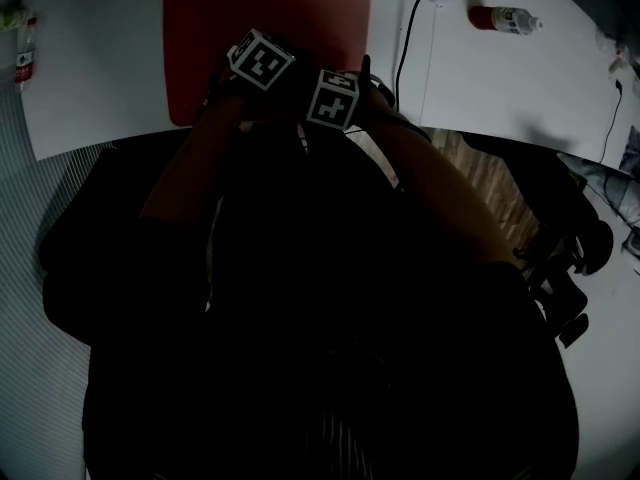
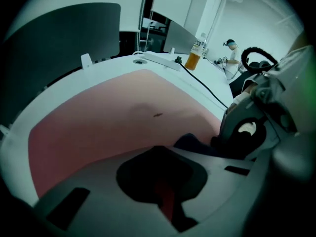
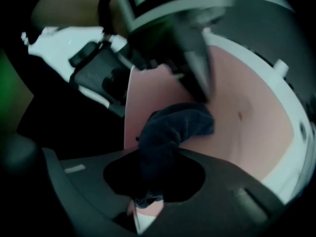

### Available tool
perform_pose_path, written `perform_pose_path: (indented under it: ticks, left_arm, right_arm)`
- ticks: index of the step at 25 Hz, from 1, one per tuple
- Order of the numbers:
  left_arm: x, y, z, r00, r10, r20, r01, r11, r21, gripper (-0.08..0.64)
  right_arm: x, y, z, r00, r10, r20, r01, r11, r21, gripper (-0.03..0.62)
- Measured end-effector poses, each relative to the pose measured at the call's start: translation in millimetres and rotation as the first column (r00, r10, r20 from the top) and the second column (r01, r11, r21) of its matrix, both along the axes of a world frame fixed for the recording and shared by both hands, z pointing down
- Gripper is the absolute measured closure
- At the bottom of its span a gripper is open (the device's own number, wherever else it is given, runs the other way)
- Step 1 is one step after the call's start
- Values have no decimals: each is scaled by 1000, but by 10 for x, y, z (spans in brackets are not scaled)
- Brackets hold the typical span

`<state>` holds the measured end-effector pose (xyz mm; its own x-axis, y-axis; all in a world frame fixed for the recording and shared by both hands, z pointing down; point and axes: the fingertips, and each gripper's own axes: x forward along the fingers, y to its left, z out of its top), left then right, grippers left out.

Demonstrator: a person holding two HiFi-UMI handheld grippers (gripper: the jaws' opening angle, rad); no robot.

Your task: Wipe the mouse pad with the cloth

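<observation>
The jaws of the right gripper [image 3: 145, 201] are clamped on the dark blue cloth [image 3: 173, 132]. One end is pinched deep in the gripper's recess, and the rest bunches upward and forward in a thick roll. The far end of the cloth lies on the red mouse pad [image 3: 247, 132], near the pad's edge closest to the person.

The jaws of the left gripper [image 2: 165, 201] stand together with nothing between them; only a thin sliver of the red pad shows there. In the right gripper view its fingers taper to a single tip that comes down on the pad just beside the cloth's far end. In the head view the two grippers sit side by side, nearly touching, over the near edge of the pad, each held by one of the person's hands.

The mouse pad lies flat on a white table [image 1: 480, 78] and carries a small dark mark [image 2: 157, 115] towards its middle. Beyond the pad a black cable [image 2: 202, 88] runs across the table. A bottle of orange liquid [image 2: 196, 55] stands upright near the cable's far end. In the head view another bottle with a red label [image 1: 505, 18] lies on its side, well apart to the right of the pad. A person [image 2: 231, 63] stands in the far background of the left gripper view.
</observation>
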<state>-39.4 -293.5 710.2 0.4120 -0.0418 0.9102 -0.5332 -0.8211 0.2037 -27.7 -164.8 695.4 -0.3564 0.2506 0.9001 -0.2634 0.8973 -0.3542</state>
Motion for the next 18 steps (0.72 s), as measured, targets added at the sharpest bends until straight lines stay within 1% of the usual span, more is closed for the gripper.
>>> perform_pose_path:
  ticks: [1,2,3,4,5,6,7,8,10,12,14,16,18]
  left_arm:
    - [-68,16,-10,1000,-26,10,26,999,-25,554]
    - [-158,53,-35,998,-63,21,64,996,-58,554]
    - [-227,108,-82,994,-108,17,109,989,-97,554]
    - [-240,162,-157,988,-152,-14,149,980,-131,554]
    - [-204,198,-256,980,-189,-69,177,972,-154,554]
    - [-148,215,-382,966,-218,-136,195,967,-166,554]
    - [-102,224,-540,948,-244,-205,209,962,-177,554]
    - [-81,239,-729,923,-272,-271,226,955,-191,554]
    - [-106,329,-1133,863,-333,-379,262,938,-227,554]
    - [-151,450,-1477,813,-374,-445,292,925,-244,554]
    - [-164,524,-1768,776,-389,-496,312,921,-234,554]
    - [-134,548,-2051,744,-388,-544,329,921,-208,554]
    - [-18,550,-2368,706,-373,-602,336,925,-180,554]
  right_arm:
    - [68,-35,-47,997,80,13,-80,997,-12,515]
    - [142,-77,-128,984,174,39,-173,985,-30,515]
    - [184,-136,-257,960,263,93,-259,965,-49,515]
    - [203,-209,-431,926,337,168,-331,941,-68,515]
    - [238,-278,-628,887,396,238,-386,918,-86,515]
    - [299,-334,-825,848,441,293,-431,896,-103,515]
    - [374,-383,-1016,812,477,336,-467,876,-116,515]
    - [448,-427,-1202,778,504,375,-497,859,-124,515]
    - [579,-467,-1550,719,533,446,-536,834,-132,514]
    - [703,-461,-1869,673,541,505,-560,818,-131,514]
    - [808,-451,-2130,645,535,545,-575,810,-115,514]
    - [890,-441,-2333,633,523,571,-586,805,-88,514]
    - [982,-420,-2524,623,512,592,-598,799,-62,514]
